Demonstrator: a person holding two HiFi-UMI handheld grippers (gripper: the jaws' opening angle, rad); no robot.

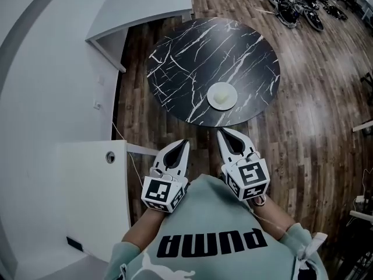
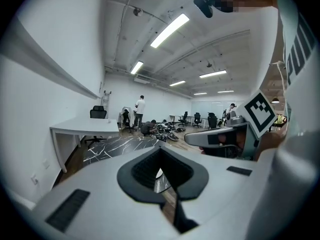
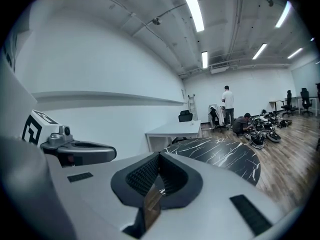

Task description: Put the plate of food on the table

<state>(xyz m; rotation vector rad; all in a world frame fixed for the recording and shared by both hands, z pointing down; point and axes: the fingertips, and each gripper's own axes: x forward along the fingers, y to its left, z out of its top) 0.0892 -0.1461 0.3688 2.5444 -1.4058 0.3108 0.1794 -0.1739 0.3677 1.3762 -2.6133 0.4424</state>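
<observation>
On the black table [image 1: 192,57] sits the plate [image 1: 222,95], white desk [image 1: 145,4] nearby.

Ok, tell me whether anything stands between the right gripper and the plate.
Nothing visible does. The right gripper, jaws together and empty, sits short of the table and its near edge; the plate lies just past that edge, with only bare tabletop between.

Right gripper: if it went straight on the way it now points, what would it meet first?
Most likely the near edge of the round black table, with the plate of food just beyond. The right gripper, jaws together, seems to sit above the tabletop, so it might pass over; depth is unclear.
</observation>
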